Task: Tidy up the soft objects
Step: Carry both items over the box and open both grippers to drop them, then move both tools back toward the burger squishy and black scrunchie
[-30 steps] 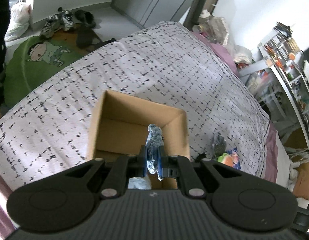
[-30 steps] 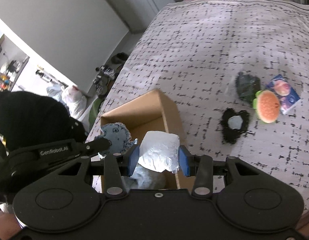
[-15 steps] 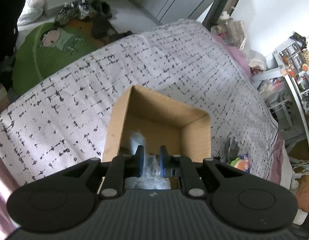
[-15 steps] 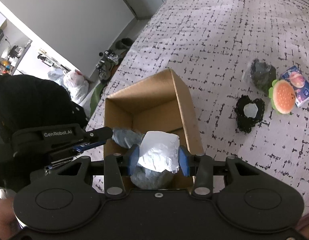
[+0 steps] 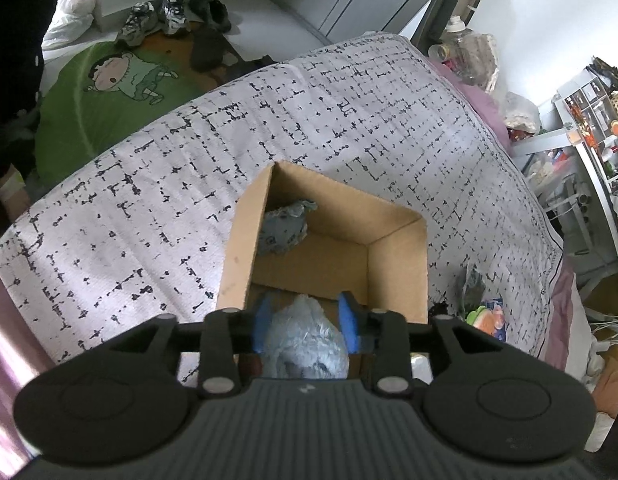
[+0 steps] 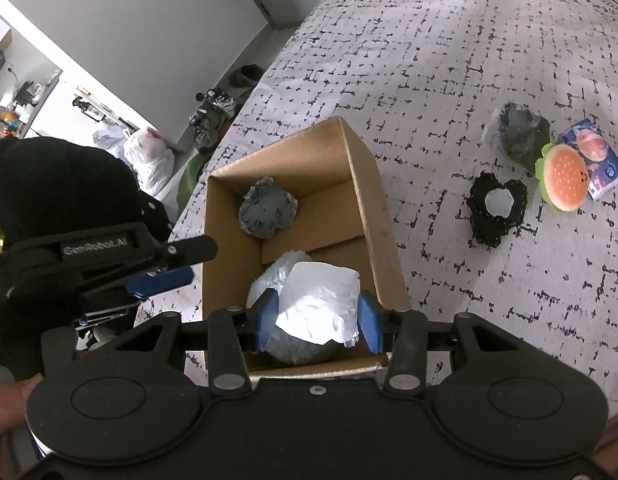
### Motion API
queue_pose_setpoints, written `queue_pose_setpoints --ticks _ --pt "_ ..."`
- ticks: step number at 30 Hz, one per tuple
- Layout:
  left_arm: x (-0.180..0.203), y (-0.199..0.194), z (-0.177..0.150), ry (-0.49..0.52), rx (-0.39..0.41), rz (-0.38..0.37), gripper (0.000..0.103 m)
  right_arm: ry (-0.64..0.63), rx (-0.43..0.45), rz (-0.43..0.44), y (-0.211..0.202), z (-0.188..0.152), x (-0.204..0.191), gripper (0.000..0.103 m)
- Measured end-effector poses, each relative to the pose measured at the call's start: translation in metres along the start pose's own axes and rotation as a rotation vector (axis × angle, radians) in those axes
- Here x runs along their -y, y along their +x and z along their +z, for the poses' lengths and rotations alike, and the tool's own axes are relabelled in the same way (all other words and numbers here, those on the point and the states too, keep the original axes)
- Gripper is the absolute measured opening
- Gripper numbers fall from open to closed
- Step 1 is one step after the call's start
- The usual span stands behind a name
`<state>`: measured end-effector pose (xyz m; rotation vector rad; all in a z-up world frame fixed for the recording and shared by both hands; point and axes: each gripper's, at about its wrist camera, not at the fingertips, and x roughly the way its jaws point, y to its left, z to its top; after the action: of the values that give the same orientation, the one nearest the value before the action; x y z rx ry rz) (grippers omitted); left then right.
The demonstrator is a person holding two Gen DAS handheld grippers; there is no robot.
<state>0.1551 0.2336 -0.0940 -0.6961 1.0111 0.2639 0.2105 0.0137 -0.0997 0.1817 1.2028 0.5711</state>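
Left wrist view: cardboard box (image 5: 397,256) on the patterned bedspread (image 5: 149,208), left gripper (image 5: 305,322) above its near edge.
Jaws just opened, now apart and empty, blue pads clear of the pale plastic-wrapped bundle (image 5: 305,346) seen between them down in the box. Blue-grey cloth toy (image 5: 283,228) loose in the box's far corner at 11 o'clock. In the right wrist view, right gripper (image 6: 317,316) at 6 o'clock of the box (image 6: 373,216), pads pressed on either side of a white crumpled packet (image 6: 321,304), held over a pale fluffy bundle (image 6: 269,280). Outside the box at 3 o'clock: black lace piece (image 6: 497,208), burger plush (image 6: 565,178), dark bagged item (image 6: 521,132), small carton (image 6: 601,160).
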Motion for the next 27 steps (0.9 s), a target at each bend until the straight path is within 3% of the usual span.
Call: queue_pose_setpoints --ticks 7,18,23,27 --pt "0.007 -0.012 -0.003 0.022 0.019 0.021 0.062 0.026 0.01 0.024 -0.009 -0.001 0.005 0.051" --pt "0.029 -0.03 -0.014 0.06 0.055 0.054 0.077 0.027 0.055 0.038 -0.034 -0.001 0.026 0.065" --pt "0.041 -0.028 -0.02 0.078 0.038 0.061 0.079 0.024 0.089 0.029 -0.048 0.002 0.04 0.078" --pt "0.055 -0.029 -0.024 0.101 0.044 0.057 0.086 0.017 0.111 0.012 -0.056 0.005 0.052 0.092"
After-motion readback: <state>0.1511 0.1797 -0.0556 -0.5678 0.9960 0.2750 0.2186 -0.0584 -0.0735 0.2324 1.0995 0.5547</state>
